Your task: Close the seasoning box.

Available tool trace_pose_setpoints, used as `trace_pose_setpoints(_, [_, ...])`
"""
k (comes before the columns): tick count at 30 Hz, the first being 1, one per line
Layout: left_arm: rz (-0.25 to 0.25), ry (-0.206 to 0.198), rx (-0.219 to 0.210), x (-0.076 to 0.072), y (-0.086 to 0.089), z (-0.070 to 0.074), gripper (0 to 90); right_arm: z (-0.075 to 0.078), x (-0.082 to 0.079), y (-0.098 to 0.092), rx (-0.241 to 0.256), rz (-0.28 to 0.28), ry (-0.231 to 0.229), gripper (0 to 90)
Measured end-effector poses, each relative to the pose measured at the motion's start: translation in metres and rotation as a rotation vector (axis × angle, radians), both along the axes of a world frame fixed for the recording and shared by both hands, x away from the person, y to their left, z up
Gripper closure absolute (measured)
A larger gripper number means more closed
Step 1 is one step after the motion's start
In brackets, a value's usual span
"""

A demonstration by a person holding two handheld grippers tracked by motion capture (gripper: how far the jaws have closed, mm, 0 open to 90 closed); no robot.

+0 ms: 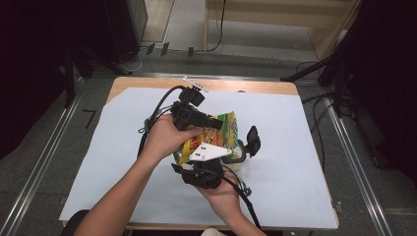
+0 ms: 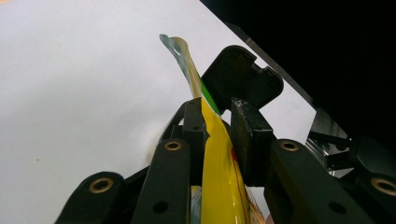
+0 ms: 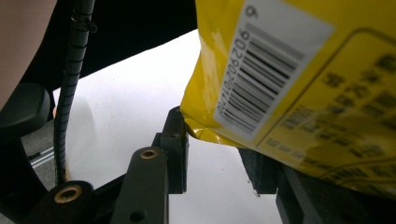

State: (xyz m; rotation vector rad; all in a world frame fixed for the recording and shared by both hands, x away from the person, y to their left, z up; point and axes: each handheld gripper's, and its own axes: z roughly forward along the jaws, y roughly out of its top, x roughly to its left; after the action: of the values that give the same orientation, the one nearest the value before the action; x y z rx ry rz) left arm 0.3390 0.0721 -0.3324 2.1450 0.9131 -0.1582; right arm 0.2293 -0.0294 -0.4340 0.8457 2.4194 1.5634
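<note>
Fingers of the left gripper [image 2: 217, 133] are clamped on the edge of a crinkly yellow foil snack bag [image 2: 219, 186], held between them above the white paper table cover [image 1: 305, 162]. The right gripper [image 3: 219, 154] stands apart, the bag's lower corner hanging between its fingers [image 3: 175, 144], ungripped. Closing squarely on that corner before pulling should avoid slipping.

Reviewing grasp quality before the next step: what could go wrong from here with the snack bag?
1. The left gripper pinches only a thin flattened edge of the snack bag; that film might slide out under a pull.
2. In the right gripper view, the right gripper has open jaws with the bag's corner between them, so closing may catch only the corner or miss.
</note>
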Motion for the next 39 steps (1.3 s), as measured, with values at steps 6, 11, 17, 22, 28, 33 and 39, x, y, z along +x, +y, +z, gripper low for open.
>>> trace_pose_setpoints(6, [-0.004,-0.015,0.002,-0.0026,-0.0009,-0.0018,76.8,-0.0026,-0.0009,-0.0007,-0.009,0.001,-0.004,65.7])
trace_pose_setpoints(11, [0.0,-0.018,-0.005,-0.0034,0.0001,-0.0027,76.8,-0.0032,-0.001,-0.0006,-0.017,0.002,-0.009,65.7])
trace_pose_setpoints(17, [-0.003,-0.015,-0.006,-0.0033,0.0008,-0.0029,76.8,-0.0032,-0.002,0.0004,-0.025,0.001,-0.015,65.6])
trace_pose_setpoints(22, [-0.001,-0.011,-0.006,-0.0028,0.0013,-0.0026,76.8,-0.0027,-0.0036,0.0014,-0.025,0.005,-0.021,63.5])
trace_pose_setpoints(28, [-0.004,-0.02,-0.004,-0.0046,0.0003,-0.0013,76.7,-0.003,-0.0041,0.0013,-0.018,0.003,-0.025,65.7])
trace_pose_setpoints(33, [-0.006,-0.025,-0.008,-0.0052,0.0,-0.0003,76.7,-0.0023,-0.0046,0.001,-0.012,0.001,-0.023,65.9])
trace_pose_setpoints(39, [-0.008,-0.03,-0.002,-0.0054,-0.0009,0.0002,76.5,-0.002,-0.0046,0.0007,-0.009,0.0,-0.025,66.1])
